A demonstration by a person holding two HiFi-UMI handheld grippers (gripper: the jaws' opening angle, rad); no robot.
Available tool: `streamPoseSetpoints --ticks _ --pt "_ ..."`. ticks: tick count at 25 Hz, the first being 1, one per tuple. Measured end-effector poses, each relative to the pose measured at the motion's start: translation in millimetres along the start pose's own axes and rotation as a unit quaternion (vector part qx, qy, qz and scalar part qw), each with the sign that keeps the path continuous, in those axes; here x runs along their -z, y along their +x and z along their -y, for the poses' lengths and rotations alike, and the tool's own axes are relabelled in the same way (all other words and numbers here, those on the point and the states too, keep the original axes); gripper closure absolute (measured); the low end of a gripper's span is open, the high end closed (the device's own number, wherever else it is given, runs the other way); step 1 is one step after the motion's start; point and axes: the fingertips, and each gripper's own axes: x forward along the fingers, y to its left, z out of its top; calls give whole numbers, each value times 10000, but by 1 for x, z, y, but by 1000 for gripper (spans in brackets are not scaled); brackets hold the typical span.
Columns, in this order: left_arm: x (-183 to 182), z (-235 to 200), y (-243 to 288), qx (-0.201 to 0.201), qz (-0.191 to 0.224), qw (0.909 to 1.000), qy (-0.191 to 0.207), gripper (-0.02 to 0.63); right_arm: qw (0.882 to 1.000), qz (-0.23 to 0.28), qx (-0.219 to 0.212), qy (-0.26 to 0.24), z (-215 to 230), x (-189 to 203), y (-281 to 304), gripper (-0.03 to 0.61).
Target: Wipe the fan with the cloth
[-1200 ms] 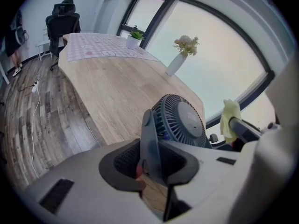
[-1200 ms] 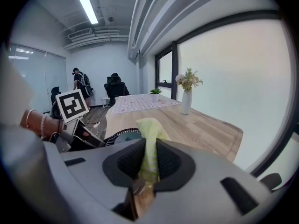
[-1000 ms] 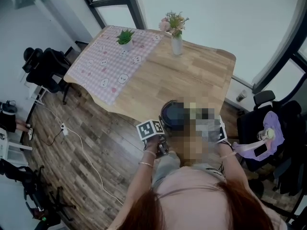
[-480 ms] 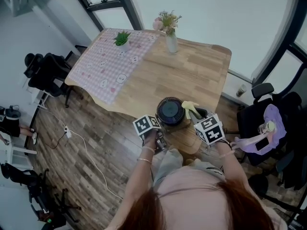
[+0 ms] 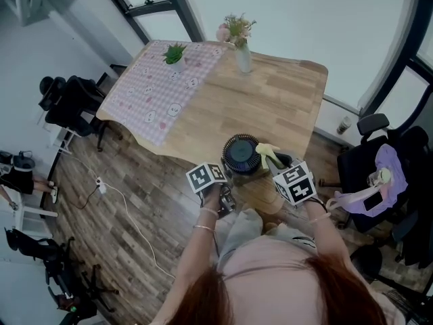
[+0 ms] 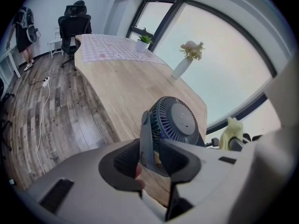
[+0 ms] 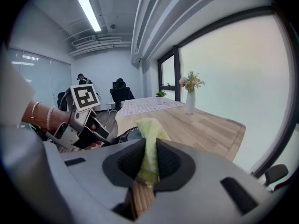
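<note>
- The left gripper's jaws have just been opened; the fan's stand is left loose between them.
- The fan is kept at the table's near edge.
- Counted: one fan; one cloth, clenched by the right gripper just beside it.

head view: looking steeply down on the table from high above | left gripper view: facing the fan close up | right gripper view: looking level along that table | all sharing table, fan, vase
</note>
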Motion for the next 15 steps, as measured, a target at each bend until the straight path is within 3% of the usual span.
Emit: streamPoseSetpoints --ticks 8,15 --pt "1 21 -32 41 556 9970 537 526 9994 267 -190 -110 -5 -2 -15 525" --pt "13 36 -60 211 1215 9896 738 575 9978 485 -452 -32 -16 -5 -32 525"
